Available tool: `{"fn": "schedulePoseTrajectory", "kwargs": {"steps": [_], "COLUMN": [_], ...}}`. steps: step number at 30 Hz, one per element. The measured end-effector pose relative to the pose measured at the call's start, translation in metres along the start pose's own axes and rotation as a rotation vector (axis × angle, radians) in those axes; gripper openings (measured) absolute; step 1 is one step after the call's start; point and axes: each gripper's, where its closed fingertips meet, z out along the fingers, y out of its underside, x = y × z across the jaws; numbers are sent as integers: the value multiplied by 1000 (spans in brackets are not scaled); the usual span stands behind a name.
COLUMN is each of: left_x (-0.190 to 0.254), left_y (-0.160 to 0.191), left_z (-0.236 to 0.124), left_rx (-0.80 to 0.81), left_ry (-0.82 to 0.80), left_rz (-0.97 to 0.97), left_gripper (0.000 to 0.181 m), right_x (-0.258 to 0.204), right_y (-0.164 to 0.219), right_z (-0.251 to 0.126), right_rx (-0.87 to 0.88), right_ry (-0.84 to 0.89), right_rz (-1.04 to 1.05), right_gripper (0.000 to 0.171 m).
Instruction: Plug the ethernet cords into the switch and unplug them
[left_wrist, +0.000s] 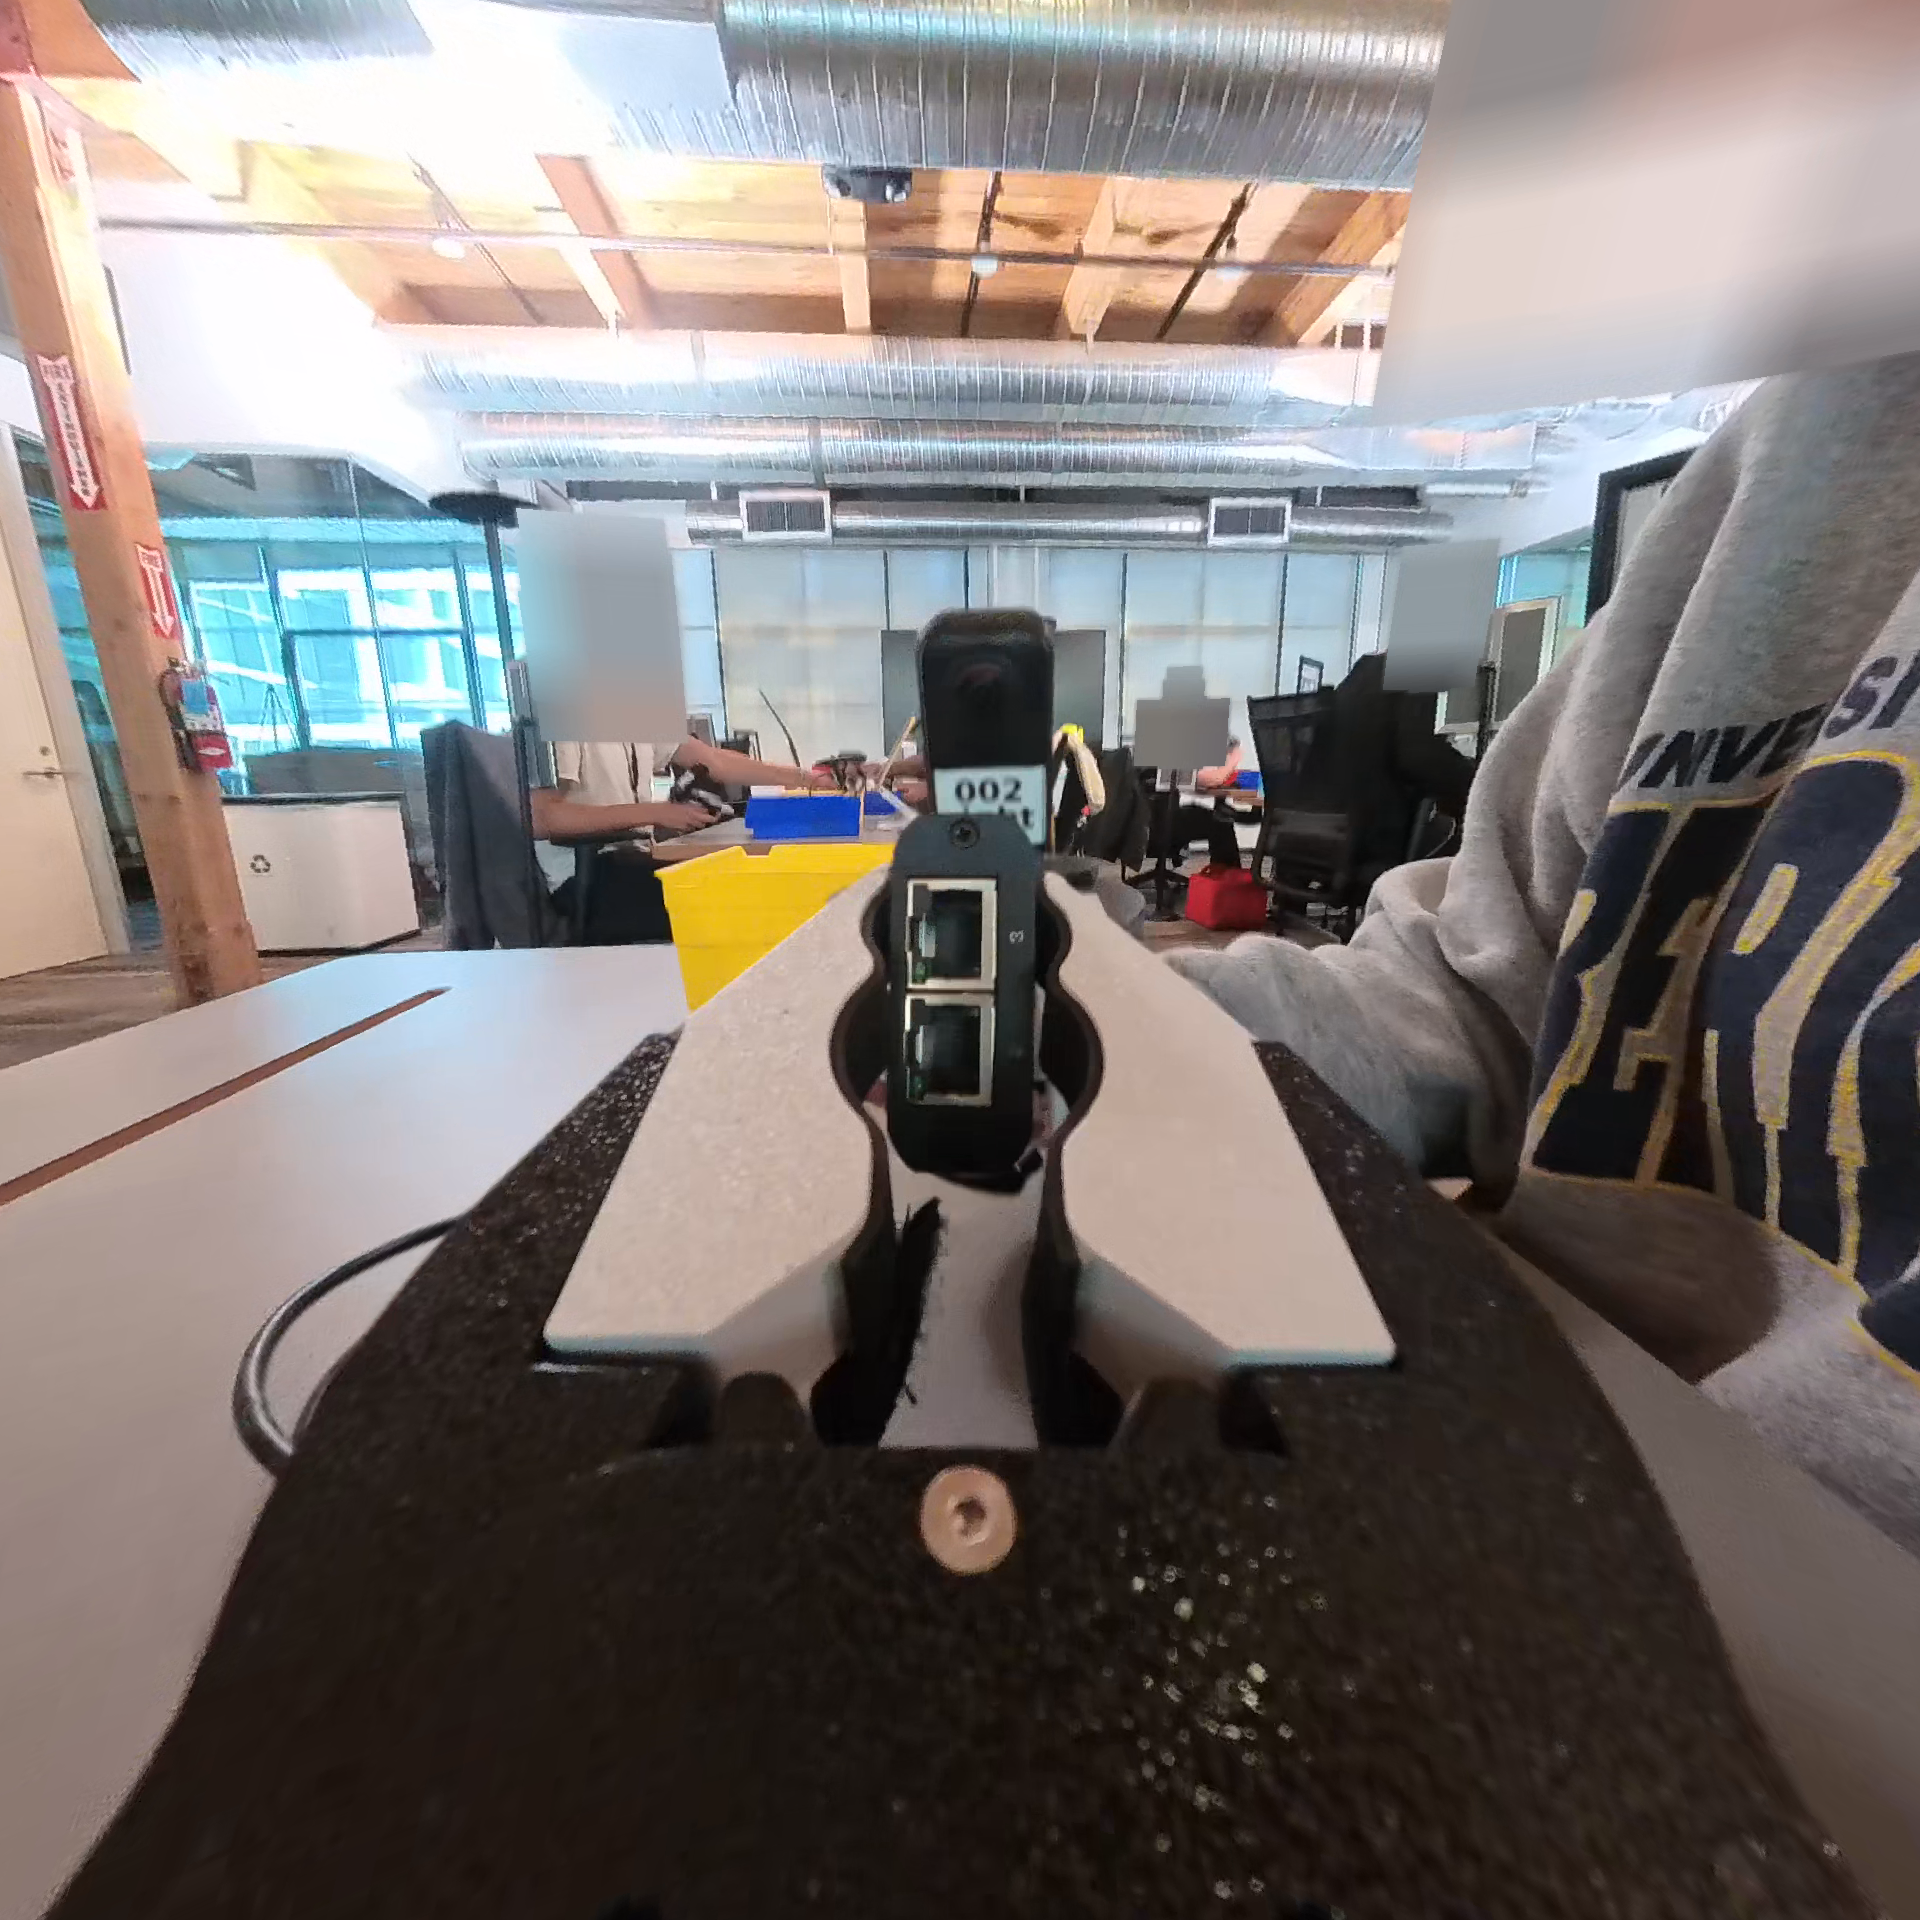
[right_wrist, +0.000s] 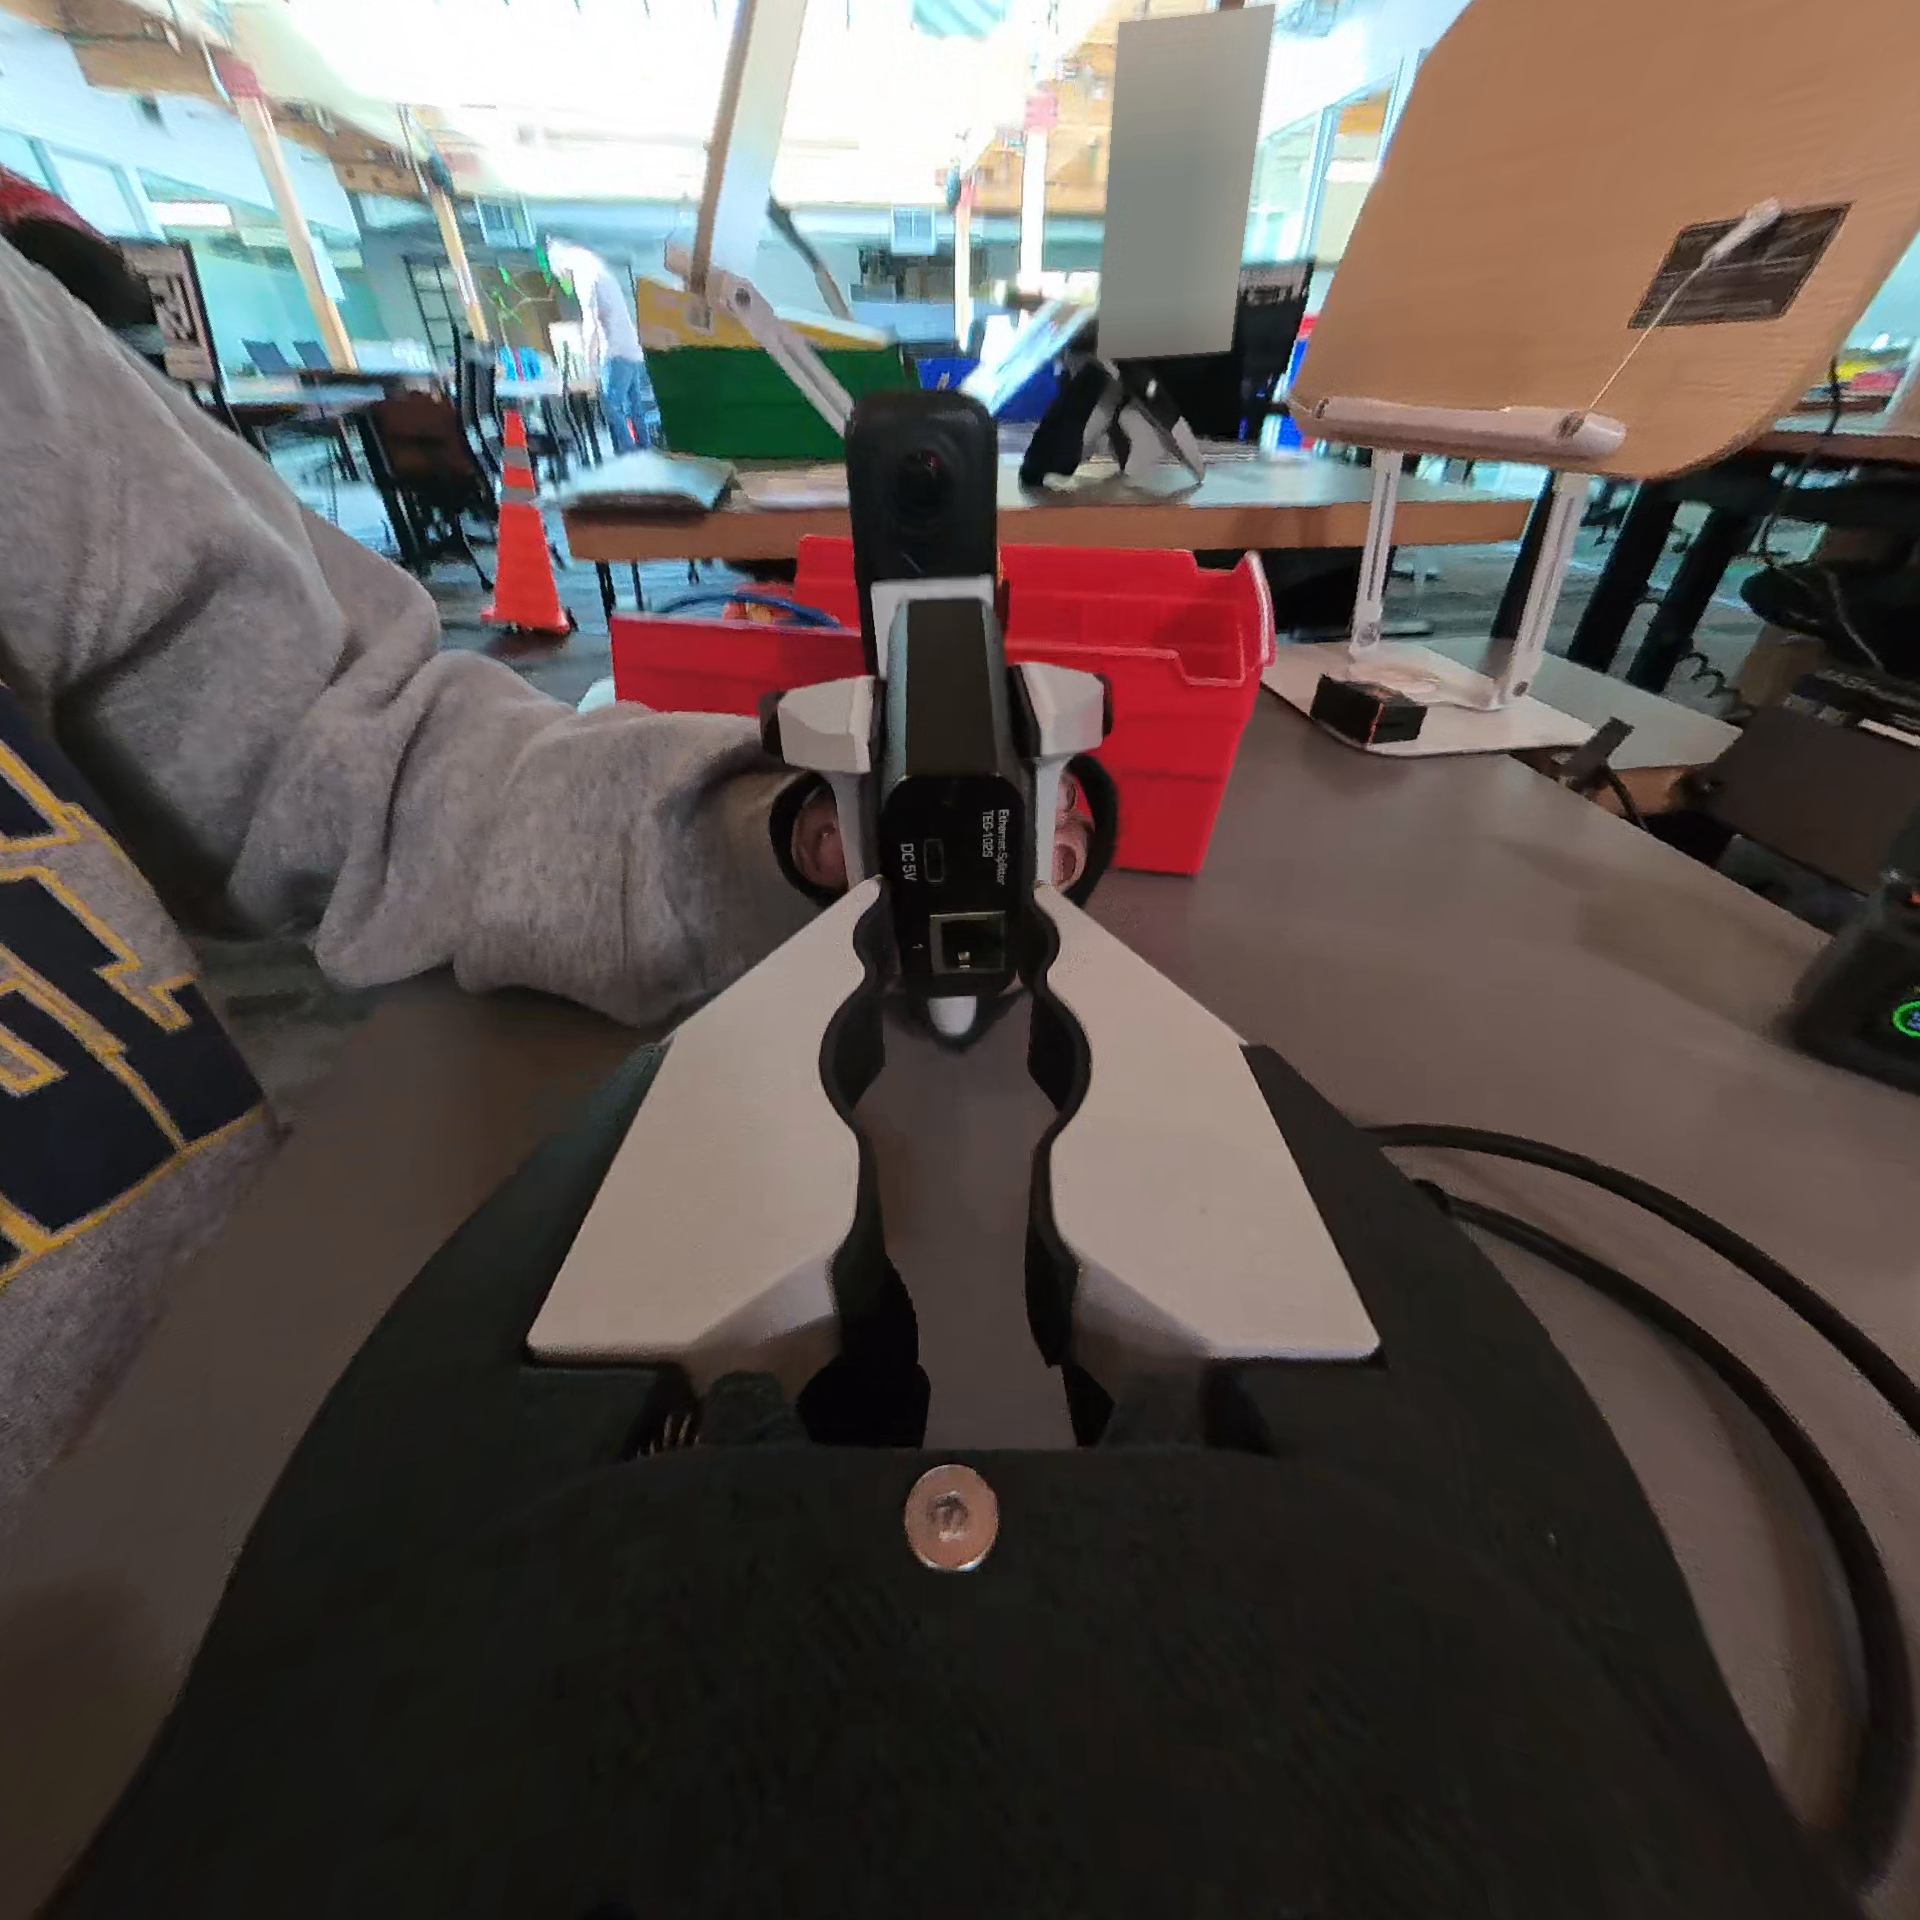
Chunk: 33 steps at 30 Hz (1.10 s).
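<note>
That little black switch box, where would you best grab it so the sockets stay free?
By its long flat sides, coming in from an end. The switch is narrow, with two sockets on one end face and one on the other. Both the left gripper and right gripper pinch it this way.

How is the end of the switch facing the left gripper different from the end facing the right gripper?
In the left wrist view, the switch end has two ports stacked one above the other. In the right wrist view, the other end has a single port. That right-view end also has a small slot socket above the port, and the left-view end has none. Both ends are black, with no cord plugged in.
</note>
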Motion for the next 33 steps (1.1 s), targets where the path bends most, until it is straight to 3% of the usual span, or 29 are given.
{"fn": "schedulePoseTrajectory", "kwargs": {"steps": [3, 6, 8, 14, 19, 22, 25, 33], "left_x": [-1, -11, -3, 0, 0, -20, -33, -34], "left_y": [21, 57, 71, 73, 69, 67, 65, 69], "left_z": [-4, -18, -23, -28, -33, -50, -65, -71], "left_rx": [-182, -479, -563, -582, -580, -621, -633, -666], "left_ry": [-14, -82, -35, -19, -11, -110, -163, -156], "left_rz": [24, 160, 224, 274, 331, 368, 350, 398], "left_gripper": [22, 50, 35, 27, 21, 21, 21, 21], "right_x": [4, 6, 6, 5, 6, 21, 35, 48], "right_y": [18, 34, 39, 54, 48, 52, 74, 100], "right_z": [-8, -16, -17, -14, -12, -26, -38, -20], "right_rx": [-135, -244, -286, -389, -342, -369, -496, -603], "right_ry": [5, 22, 32, 48, 80, 159, 197, 178], "right_rz": [-27, -86, -116, -198, -281, -355, -453, -381], "right_gripper": [21, 21, 21, 21, 26, 33, 30, 28]}}
